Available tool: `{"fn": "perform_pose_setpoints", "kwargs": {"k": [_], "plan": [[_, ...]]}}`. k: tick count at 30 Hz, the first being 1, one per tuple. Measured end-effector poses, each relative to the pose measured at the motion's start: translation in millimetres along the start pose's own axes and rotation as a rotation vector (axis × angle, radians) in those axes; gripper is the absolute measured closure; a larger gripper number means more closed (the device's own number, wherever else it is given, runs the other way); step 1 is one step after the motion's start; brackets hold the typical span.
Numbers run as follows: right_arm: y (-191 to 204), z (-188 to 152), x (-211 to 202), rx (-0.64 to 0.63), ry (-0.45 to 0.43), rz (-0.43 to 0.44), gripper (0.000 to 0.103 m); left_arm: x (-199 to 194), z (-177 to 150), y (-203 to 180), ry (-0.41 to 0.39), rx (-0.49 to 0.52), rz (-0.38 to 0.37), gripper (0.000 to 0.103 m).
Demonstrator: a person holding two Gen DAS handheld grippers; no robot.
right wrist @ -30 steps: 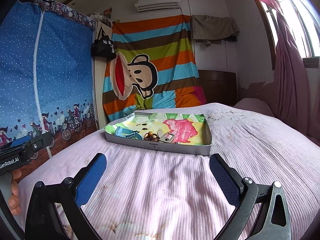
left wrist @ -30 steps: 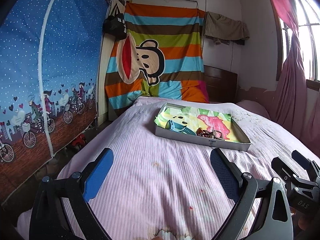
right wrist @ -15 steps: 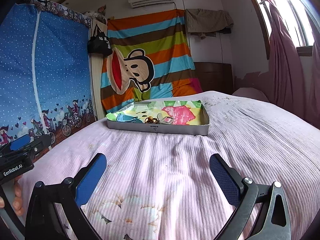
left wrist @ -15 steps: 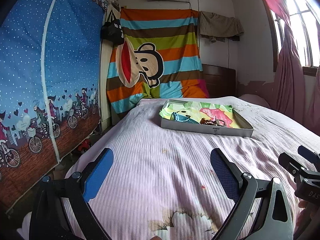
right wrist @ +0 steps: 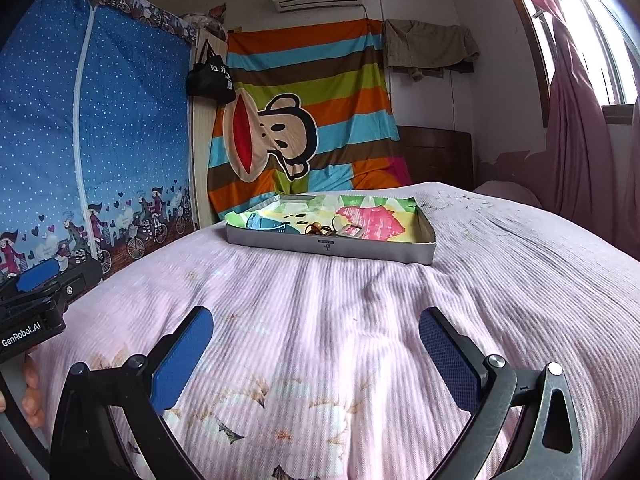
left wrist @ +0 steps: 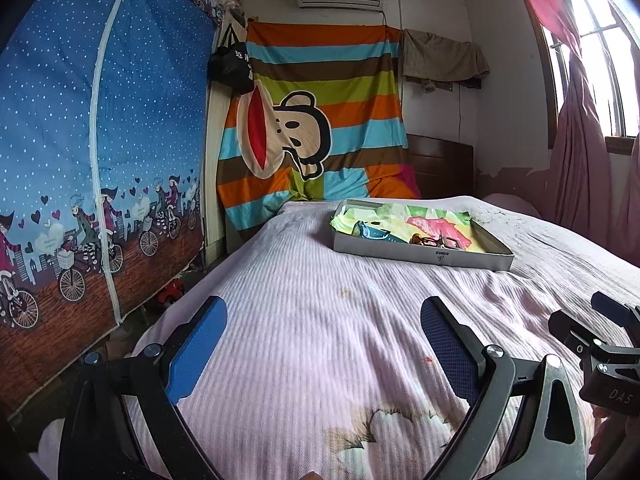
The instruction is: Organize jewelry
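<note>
A shallow grey box (left wrist: pixel 424 254) (right wrist: pixel 328 247) lined with bright cartoon cloth lies far up the pink bedspread. Inside it sits a small heap of jewelry (left wrist: pixel 434 241) (right wrist: pixel 334 230), brown beads and metal pieces, beside a blue-green item (left wrist: pixel 372 233). My left gripper (left wrist: pixel 322 312) hovers low over the near end of the bed, open and empty. Likewise open and empty, my right gripper (right wrist: pixel 316 322) is well short of the box. Each gripper appears at the edge of the other's view: the right one (left wrist: pixel 600 344) and the left one (right wrist: pixel 40 292).
A blue fabric wardrobe (left wrist: pixel 88 152) stands along the left side of the bed. A striped monkey blanket (left wrist: pixel 316 128) hangs on the back wall above a dark headboard (left wrist: pixel 440 168). Pink curtains (left wrist: pixel 580 168) and a window are at right. A person's fingers (right wrist: pixel 30 396) hold the left gripper.
Both grippers have drawn back and dropped lower, so the box looks farther away and flatter. Both stay open; the jewelry in the box has not moved.
</note>
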State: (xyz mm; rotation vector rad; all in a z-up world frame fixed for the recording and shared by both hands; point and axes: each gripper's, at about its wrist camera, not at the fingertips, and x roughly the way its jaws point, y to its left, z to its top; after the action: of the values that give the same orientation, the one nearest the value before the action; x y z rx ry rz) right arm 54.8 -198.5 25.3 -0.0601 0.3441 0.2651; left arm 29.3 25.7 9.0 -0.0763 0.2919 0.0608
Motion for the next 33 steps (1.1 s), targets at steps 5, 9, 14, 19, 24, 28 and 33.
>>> {"fn": "perform_pose_setpoints", "kwargs": {"k": [5, 9, 14, 19, 24, 28, 33], "plan": [[3.9, -2.0, 2.2, -0.013, 0.010, -0.002, 0.000, 2.4, -6.7, 1.6, 0.012, 0.000, 0.002, 0.008], [3.5, -2.0, 1.0, -0.013, 0.005, -0.003, 0.000, 1.6, -9.7, 3.1, 0.006, 0.002, 0.003, 0.008], [1.2, -1.1, 0.4, -0.001, 0.006, -0.008, 0.000, 0.1, -13.2, 4.0, 0.007, -0.004, 0.002, 0.008], [-1.2, -1.0, -1.8, 0.010, 0.004, -0.010, 0.000, -1.4, -12.8, 3.5, 0.002, 0.001, 0.001, 0.008], [-1.5, -0.6, -1.9, 0.007, 0.001, -0.009, 0.000, -2.1, -12.7, 4.0, -0.004, 0.001, 0.003, 0.008], [-0.4, -0.8, -1.9, 0.001, 0.001, -0.008, 0.000, -2.9, -13.3, 3.1, -0.007, 0.004, 0.001, 0.008], [-0.3, -0.8, -1.9, 0.004, 0.000, -0.008, 0.000, -4.5, -14.5, 2.8, -0.010, 0.015, -0.002, 0.008]]}}
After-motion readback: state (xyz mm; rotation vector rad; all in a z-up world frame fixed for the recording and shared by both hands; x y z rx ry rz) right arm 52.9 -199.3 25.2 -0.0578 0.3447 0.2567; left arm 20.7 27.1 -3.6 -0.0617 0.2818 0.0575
